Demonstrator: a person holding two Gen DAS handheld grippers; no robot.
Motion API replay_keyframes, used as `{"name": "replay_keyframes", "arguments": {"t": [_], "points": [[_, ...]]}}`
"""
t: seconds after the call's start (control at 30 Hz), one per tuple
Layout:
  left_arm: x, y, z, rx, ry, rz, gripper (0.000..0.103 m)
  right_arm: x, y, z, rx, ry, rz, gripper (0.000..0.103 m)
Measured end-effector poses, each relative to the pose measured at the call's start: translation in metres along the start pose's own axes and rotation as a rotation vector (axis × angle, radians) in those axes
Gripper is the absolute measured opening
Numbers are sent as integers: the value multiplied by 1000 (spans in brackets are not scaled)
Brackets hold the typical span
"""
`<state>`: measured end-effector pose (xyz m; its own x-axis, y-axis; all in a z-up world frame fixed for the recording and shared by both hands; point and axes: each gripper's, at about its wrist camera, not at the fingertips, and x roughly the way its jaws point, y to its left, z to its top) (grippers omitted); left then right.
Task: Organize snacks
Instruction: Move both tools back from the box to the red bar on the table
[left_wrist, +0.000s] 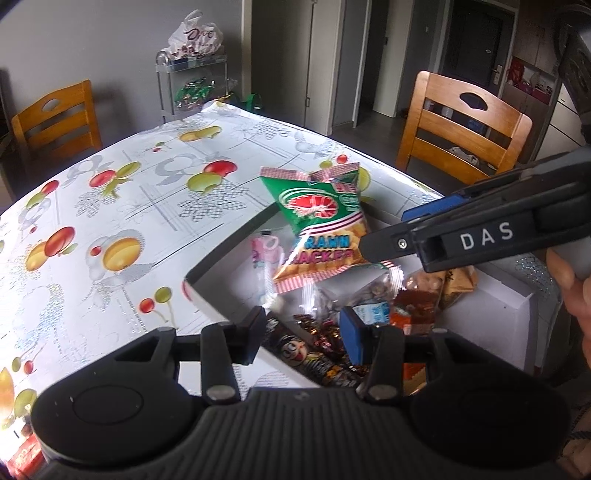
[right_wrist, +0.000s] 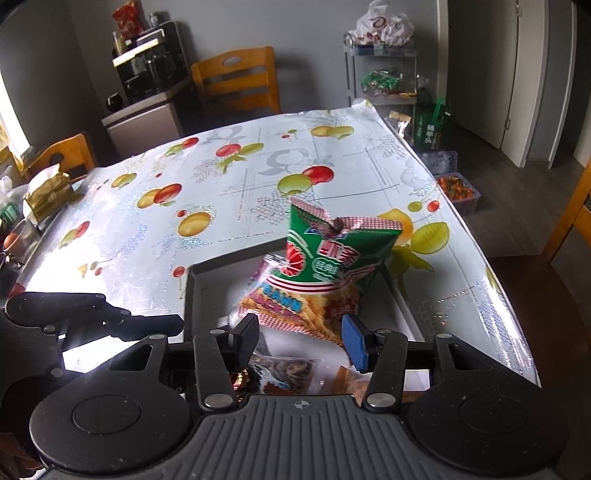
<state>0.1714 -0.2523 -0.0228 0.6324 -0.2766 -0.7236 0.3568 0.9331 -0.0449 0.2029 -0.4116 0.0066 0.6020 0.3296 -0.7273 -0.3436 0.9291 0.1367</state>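
Note:
A green prawn cracker bag (left_wrist: 319, 221) (right_wrist: 325, 266) leans inside a white box (left_wrist: 517, 306) (right_wrist: 190, 291) on the table. The box also holds several small snack packets (left_wrist: 369, 310) (right_wrist: 284, 373). My left gripper (left_wrist: 303, 334) is open and empty, above the near part of the box. My right gripper (right_wrist: 300, 338) is open and empty, its jaws wide, just in front of the bag's lower edge. In the left wrist view the right gripper (left_wrist: 391, 236) reaches in from the right, its tips beside the bag's lower right corner.
The table wears a fruit-print cloth (left_wrist: 122, 206) (right_wrist: 236, 177). Wooden chairs (left_wrist: 465, 125) (right_wrist: 236, 79) stand around it. A metal cart (left_wrist: 192, 81) (right_wrist: 384, 66) with bags stands behind. A gold packet (right_wrist: 48, 192) lies at the table's left edge.

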Motion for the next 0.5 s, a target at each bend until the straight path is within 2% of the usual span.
{"name": "replay_keyframes", "arguments": {"t": [0.5], "points": [[-32,51,-23,-100,-3,90,43,9,47,4,-49,12,55,56]]}}
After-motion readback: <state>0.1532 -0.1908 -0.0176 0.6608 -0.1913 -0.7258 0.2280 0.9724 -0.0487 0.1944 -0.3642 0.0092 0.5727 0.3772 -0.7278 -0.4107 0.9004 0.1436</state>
